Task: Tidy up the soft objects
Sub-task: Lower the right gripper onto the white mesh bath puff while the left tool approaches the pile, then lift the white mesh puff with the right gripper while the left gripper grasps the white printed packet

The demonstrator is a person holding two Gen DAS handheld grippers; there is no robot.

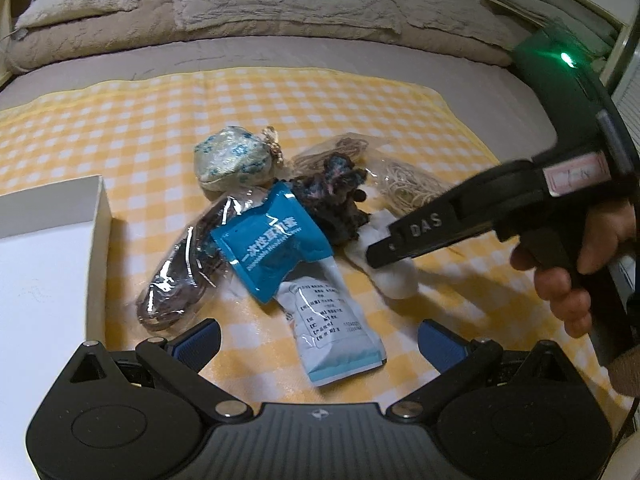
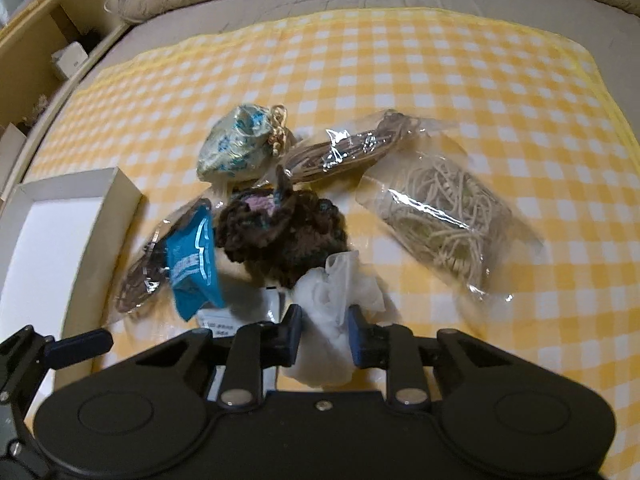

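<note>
White crumpled cloth sits between the blue pads of the right gripper, whose jaws are narrowed onto it at the near edge of the pile. The left gripper hovers spread wide with nothing in it, above a pale sachet. Just beyond lie a blue packet and a dark knitted piece. To the left stands a white box. Farther off rest a floral pouch and a bag of rubber bands on the yellow checked cloth.

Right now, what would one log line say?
right gripper: closing on crumpled white tissue wad | left gripper: open, empty | white cardboard box: nothing visible inside
</note>
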